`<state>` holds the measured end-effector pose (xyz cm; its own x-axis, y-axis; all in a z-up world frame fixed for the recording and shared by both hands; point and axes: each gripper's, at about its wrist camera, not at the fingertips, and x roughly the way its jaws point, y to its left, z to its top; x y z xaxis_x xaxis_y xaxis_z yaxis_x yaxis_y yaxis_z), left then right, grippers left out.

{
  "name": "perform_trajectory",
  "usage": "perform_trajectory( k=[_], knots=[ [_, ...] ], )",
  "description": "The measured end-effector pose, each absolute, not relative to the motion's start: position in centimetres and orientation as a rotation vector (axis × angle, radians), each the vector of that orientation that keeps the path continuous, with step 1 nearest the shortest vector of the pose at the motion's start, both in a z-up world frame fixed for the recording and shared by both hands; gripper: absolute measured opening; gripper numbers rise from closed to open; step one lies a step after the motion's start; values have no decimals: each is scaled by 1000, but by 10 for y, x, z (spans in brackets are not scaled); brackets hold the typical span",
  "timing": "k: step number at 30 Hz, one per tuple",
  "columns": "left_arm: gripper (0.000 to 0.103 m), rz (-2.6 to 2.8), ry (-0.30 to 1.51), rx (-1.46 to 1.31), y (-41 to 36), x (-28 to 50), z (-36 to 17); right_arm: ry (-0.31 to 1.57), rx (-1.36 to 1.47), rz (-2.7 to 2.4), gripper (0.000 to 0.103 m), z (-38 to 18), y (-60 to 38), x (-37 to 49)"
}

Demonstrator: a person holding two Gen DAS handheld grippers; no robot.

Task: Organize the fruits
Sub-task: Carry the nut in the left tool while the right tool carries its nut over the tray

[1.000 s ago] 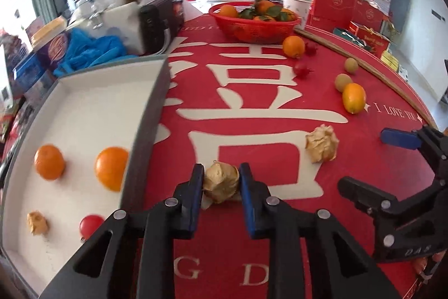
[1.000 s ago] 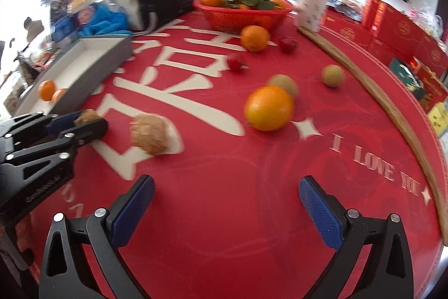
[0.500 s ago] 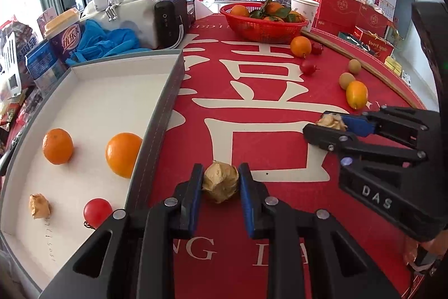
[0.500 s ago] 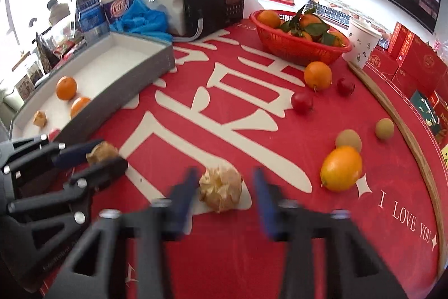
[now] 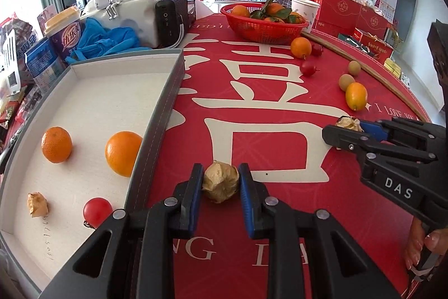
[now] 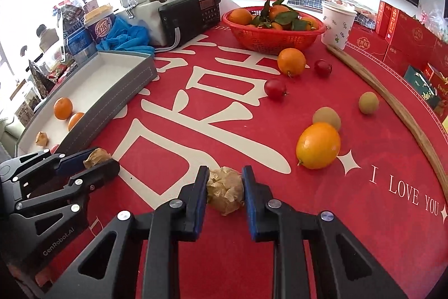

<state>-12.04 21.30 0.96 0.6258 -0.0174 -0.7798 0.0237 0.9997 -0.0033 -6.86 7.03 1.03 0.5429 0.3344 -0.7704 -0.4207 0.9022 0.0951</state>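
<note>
My left gripper [image 5: 219,181] is shut on a papery tan husk fruit [image 5: 220,185] just right of the grey tray [image 5: 156,131]. My right gripper [image 6: 225,187] is shut on a second husk fruit [image 6: 225,191] on the red cloth; it also shows at the right of the left wrist view as the right gripper [image 5: 340,128]. The left gripper [image 6: 96,160] appears at the lower left of the right wrist view. In the tray lie two oranges [image 5: 123,153], a red cherry tomato [image 5: 97,212] and another husk fruit [image 5: 37,204].
Loose on the cloth: an orange-yellow citrus [image 6: 318,145], two brownish round fruits [image 6: 326,117], two cherry tomatoes [image 6: 275,88] and an orange [image 6: 291,61]. A red basket [image 6: 273,39] of tangerines, a paper cup [image 6: 338,24], a black radio [image 6: 190,14] and a wooden stick [image 6: 392,102] stand behind.
My right gripper swung in from wide open over bare cloth, came down around the second husk fruit and shut on it. The left gripper kept its grip and stayed put.
</note>
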Motion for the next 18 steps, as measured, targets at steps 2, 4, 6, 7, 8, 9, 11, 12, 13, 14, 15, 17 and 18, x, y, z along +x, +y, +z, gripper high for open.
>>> perform_trajectory(
  k=[2,4,6,7,8,9,11,12,13,14,15,17,18],
  knots=[
    [28,-24,894,5,213,-121,10,891,-105,450,25,10,70,-69],
    [28,-24,894,6,213,-121,10,890,-107,449,25,10,70,-69],
    [28,-24,894,6,213,-120,10,889,-112,446,25,10,71,-69],
    [28,-24,894,6,213,-120,10,889,-114,445,25,10,71,-69],
    [28,-24,894,6,213,-121,10,889,-115,445,25,10,71,-69],
    [28,-24,894,6,213,-121,10,889,-115,445,25,10,71,-69],
    [28,-24,894,6,213,-121,10,889,-115,445,25,10,71,-69],
    [28,-24,894,6,213,-120,10,889,-116,445,25,10,71,-69],
    [28,-24,894,6,213,-120,10,889,-116,445,25,10,71,-69],
    [28,-24,894,6,213,-121,10,888,-117,444,25,10,72,-69],
    [28,-24,894,6,213,-120,10,888,-119,443,25,10,72,-69],
    [28,-24,894,6,213,-121,9,888,-119,444,25,10,72,-69],
    [28,-24,894,6,213,-121,9,887,-120,443,25,10,72,-69]
  ],
)
